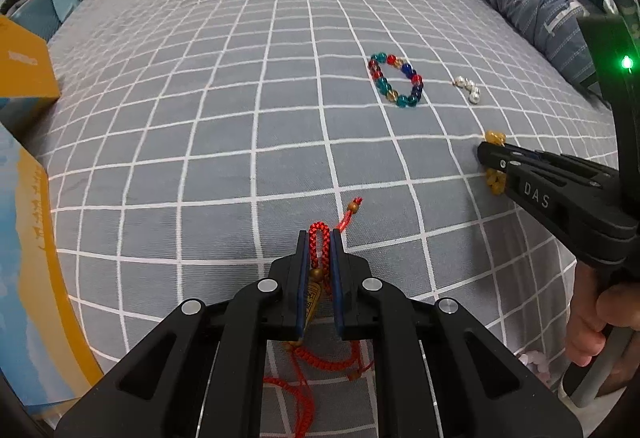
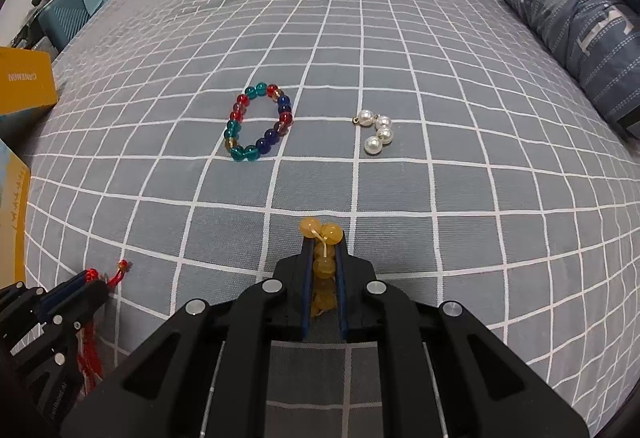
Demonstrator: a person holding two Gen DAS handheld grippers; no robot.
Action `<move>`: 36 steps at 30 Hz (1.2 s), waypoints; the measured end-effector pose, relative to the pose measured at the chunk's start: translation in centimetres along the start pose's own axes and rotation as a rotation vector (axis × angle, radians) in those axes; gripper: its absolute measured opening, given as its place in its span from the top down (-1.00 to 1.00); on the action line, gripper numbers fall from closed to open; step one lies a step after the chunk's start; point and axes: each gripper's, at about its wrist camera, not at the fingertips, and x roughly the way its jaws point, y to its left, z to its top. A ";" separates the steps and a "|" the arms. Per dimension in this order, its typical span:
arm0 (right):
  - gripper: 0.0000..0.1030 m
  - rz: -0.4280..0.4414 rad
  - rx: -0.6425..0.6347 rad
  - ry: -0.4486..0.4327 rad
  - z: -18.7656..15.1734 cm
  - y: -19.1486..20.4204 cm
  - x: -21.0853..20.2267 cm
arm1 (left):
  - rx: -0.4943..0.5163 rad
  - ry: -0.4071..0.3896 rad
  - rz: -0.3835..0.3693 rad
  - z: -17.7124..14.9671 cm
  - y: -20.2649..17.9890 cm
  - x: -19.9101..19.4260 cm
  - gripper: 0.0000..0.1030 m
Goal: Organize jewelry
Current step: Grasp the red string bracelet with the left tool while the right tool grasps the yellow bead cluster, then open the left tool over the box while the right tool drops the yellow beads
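Note:
My left gripper (image 1: 320,238) is shut on a red braided cord bracelet (image 1: 320,244) with a small gold charm, low on the grey checked bedsheet (image 1: 224,142). Its loose red ends trail beneath the jaws. My right gripper (image 2: 324,244) is shut on a yellow bead bracelet (image 2: 322,232), whose beads poke out past the fingertips. In the left wrist view the right gripper (image 1: 482,154) shows at the right, with the yellow beads (image 1: 495,137) around its tip. Farther up the bed lie a multicoloured glass bead bracelet (image 2: 259,122) and a short string of white pearls (image 2: 378,132).
A folded blue-grey quilt (image 2: 560,6) runs along the bed's right side. Yellow and blue boxes (image 1: 24,66) stand at the left edge, with another box (image 1: 36,278) nearer. A hand (image 1: 600,322) holds the right gripper's handle. Clutter sits beyond the far left corner.

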 end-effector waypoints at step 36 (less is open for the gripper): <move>0.83 -0.001 -0.024 -0.165 -1.1 2.7 -9.9 | -0.075 -0.250 0.097 -0.8 3.1 -11.1 0.82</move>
